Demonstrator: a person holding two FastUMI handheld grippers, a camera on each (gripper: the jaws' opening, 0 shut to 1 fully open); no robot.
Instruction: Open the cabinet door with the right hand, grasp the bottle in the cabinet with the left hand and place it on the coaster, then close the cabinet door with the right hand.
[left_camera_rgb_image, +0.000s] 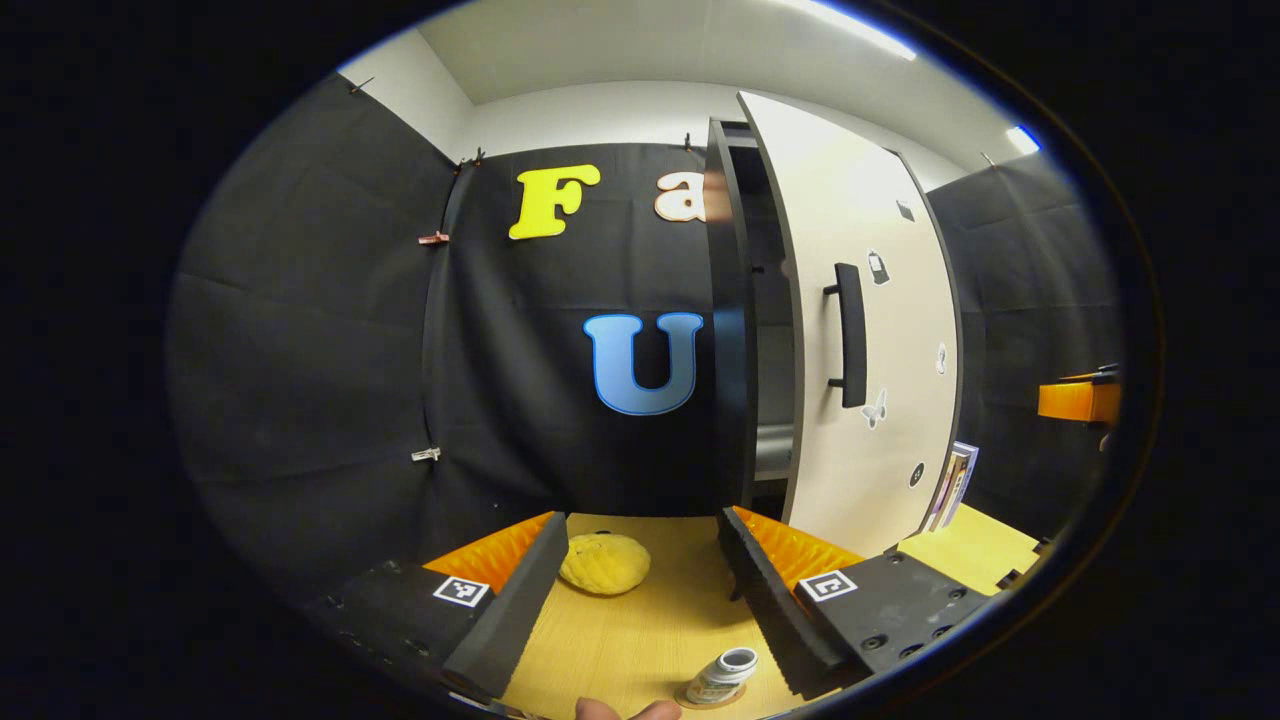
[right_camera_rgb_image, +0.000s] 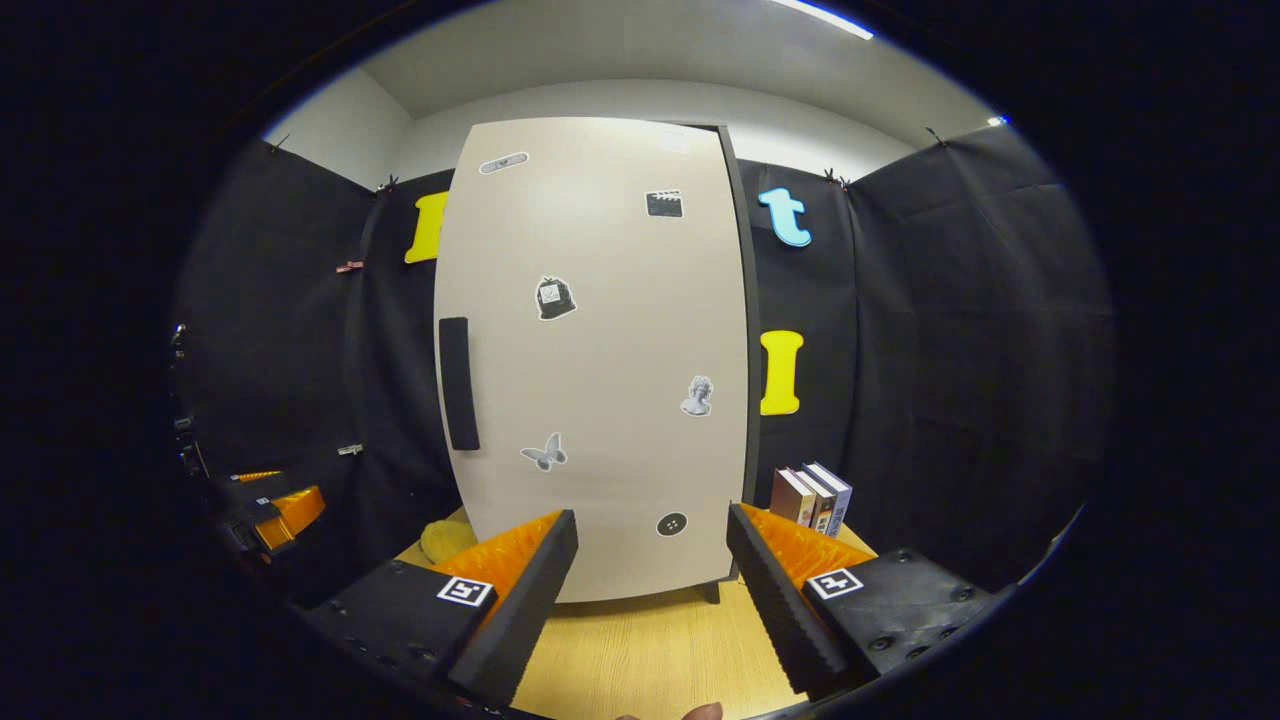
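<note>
In the left gripper view our left gripper (left_camera_rgb_image: 640, 600) hangs with its fingers spread wide and nothing between them; the bottle (left_camera_rgb_image: 724, 677) stands on the coaster (left_camera_rgb_image: 712, 697) at about 6 o'clock, on the wooden table (left_camera_rgb_image: 640, 640), with a yellow sponge (left_camera_rgb_image: 604, 563) farther off. The cabinet door (left_camera_rgb_image: 860, 330) stands ajar at 2 o'clock. In the right gripper view our right gripper (right_camera_rgb_image: 650, 600) is also wide apart and empty, facing the door with its handle (right_camera_rgb_image: 458, 384) at 9 o'clock; books (right_camera_rgb_image: 812, 497) stand at 4 o'clock

Matt smooth cabinet door (right_camera_rgb_image: 600, 350), pale wood-grain table (left_camera_rgb_image: 640, 630), matt black cloth wall (left_camera_rgb_image: 330, 350)
</note>
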